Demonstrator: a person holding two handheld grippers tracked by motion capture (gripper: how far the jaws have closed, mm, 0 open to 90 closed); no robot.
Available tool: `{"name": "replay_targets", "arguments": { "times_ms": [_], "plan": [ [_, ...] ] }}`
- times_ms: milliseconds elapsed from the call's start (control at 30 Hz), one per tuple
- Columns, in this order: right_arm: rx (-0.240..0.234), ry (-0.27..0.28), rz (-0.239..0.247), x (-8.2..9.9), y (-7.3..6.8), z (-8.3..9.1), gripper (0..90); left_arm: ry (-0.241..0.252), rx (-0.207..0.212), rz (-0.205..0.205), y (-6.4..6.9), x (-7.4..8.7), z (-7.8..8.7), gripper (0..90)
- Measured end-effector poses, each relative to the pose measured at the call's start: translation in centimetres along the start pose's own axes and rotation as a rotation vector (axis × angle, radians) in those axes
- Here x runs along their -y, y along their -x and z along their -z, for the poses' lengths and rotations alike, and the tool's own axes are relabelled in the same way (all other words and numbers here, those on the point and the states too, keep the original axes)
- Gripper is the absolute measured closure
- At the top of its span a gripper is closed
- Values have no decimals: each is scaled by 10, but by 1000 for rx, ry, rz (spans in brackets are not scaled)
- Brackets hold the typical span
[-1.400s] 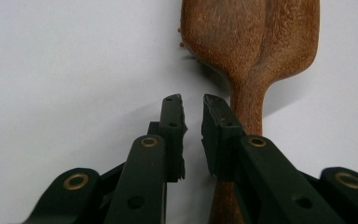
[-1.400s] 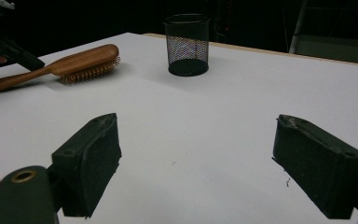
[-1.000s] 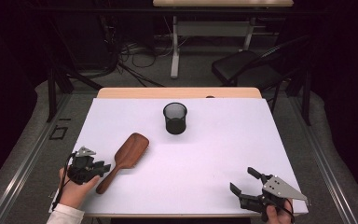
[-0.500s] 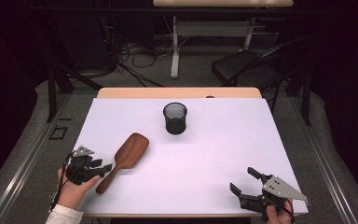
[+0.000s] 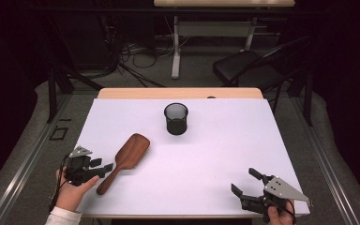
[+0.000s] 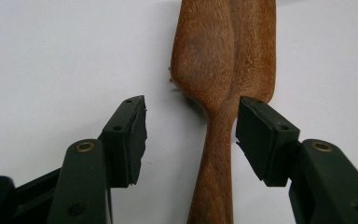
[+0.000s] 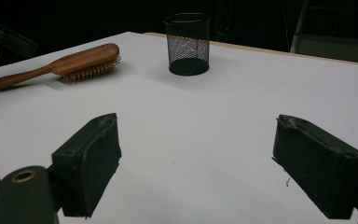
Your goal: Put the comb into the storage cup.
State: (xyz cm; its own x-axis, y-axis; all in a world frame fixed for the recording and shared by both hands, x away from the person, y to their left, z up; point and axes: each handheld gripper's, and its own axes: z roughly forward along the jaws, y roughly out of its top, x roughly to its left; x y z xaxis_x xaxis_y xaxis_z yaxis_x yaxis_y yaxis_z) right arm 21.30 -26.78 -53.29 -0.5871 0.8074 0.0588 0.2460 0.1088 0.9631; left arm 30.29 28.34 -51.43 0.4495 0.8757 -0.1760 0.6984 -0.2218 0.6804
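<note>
One hairbrush [image 5: 126, 159]; one mesh cup [image 5: 176, 118]

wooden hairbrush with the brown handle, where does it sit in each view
High view: the brown wooden hairbrush lies lower left on the white table, handle toward the left gripper.
Left gripper view: its handle rises between the open jaws, head at top centre.
Right gripper view: upper left, bristles down.
Shared landmark: the black mesh cup stands right of the brush in the high and right gripper views.
</note>
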Motion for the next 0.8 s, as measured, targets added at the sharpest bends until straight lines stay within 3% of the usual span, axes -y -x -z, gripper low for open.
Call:
{"name": "replay_targets", "arguments": {
  "times_ms": [267,367,533,800],
  "plan": [
    [0,0,5,0,0,0,141,8,6,-20,1,-2,5,431],
    [-1,-1,6,0,0,0,141,13,22,-11,2,-2,6,391],
    [-3,1,6,0,0,0,141,9,-4,-21,4,-3,6,285],
    [-5,1,7,0,0,0,141,-5,21,-9,4,-4,3,153]
  ]
}}
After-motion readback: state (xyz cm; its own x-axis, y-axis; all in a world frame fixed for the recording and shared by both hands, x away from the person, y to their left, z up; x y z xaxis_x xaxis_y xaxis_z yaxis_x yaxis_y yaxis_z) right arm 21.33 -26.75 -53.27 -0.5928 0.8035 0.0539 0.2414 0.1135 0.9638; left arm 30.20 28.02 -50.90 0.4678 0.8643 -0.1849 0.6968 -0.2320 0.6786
